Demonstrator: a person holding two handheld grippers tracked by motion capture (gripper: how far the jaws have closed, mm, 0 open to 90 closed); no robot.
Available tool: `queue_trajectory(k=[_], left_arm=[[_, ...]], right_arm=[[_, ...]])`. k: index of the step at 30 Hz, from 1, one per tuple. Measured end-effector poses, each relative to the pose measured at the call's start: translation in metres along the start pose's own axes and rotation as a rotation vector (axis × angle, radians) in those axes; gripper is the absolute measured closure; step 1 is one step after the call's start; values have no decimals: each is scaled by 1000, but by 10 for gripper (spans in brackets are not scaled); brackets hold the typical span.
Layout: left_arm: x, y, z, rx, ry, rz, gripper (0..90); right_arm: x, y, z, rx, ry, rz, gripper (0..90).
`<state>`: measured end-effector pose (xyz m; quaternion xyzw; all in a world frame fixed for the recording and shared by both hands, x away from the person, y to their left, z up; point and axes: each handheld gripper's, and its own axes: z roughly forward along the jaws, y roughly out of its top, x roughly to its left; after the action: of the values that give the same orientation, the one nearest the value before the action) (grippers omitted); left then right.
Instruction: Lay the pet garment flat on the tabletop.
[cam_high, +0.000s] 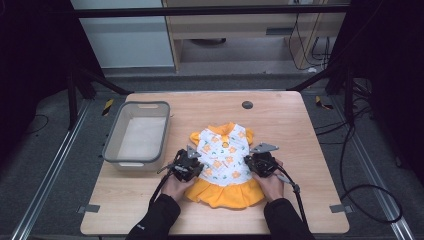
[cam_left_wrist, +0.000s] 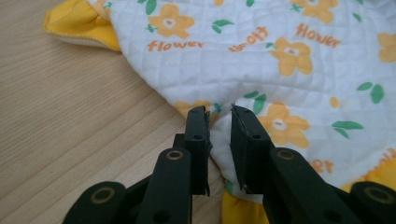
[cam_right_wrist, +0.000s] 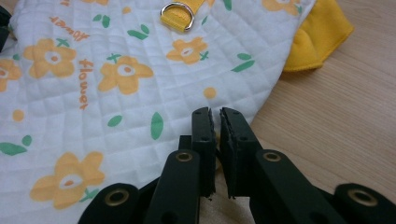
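In the high view both hands and gripper bodies cover the side edges of the small white quilted dress with orange flower print and yellow ruffled skirt (cam_high: 223, 162), so the grip itself is hard to make out there. The left gripper view shows it closer: the left gripper (cam_left_wrist: 219, 112) has its jaws narrowed around a raised fold of the dress's edge, a slim gap remaining, and it is unclear whether the pads press on the cloth. The right gripper (cam_right_wrist: 215, 113) has its jaws nearly together on the opposite edge, with a thin pinch of fabric between them. Ahead of the right gripper lies a metal D-ring on a yellow strap (cam_right_wrist: 178, 15); a yellow sleeve (cam_right_wrist: 317, 37) sits beyond to its right. Off to the left gripper's outer side stands a grey rectangular plastic bin (cam_high: 136, 135). Everything rests on a light wooden table (cam_high: 295, 130), with dark floor and cables around.
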<state>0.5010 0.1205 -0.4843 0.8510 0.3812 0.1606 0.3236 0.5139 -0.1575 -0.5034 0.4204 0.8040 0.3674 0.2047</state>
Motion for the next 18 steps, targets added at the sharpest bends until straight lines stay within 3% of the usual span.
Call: queue_trajectory(k=[6,8,10,15,18], left_arm=[[-5,4,-14,-67,-9,23,754],[-4,14,-13,-91,19,41,749],[0,22,-7,-91,25,27,750],[14,32,13,-62,43,-11,755],[18,30,24,-49,47,-19,756]], right_arm=[[7,6,-19,-60,43,-7,853],[17,6,-33,-80,80,-29,864],[26,2,-42,-91,118,-24,873],[46,-19,-55,-64,186,-46,883],[52,-30,-55,-12,183,-71,883]])
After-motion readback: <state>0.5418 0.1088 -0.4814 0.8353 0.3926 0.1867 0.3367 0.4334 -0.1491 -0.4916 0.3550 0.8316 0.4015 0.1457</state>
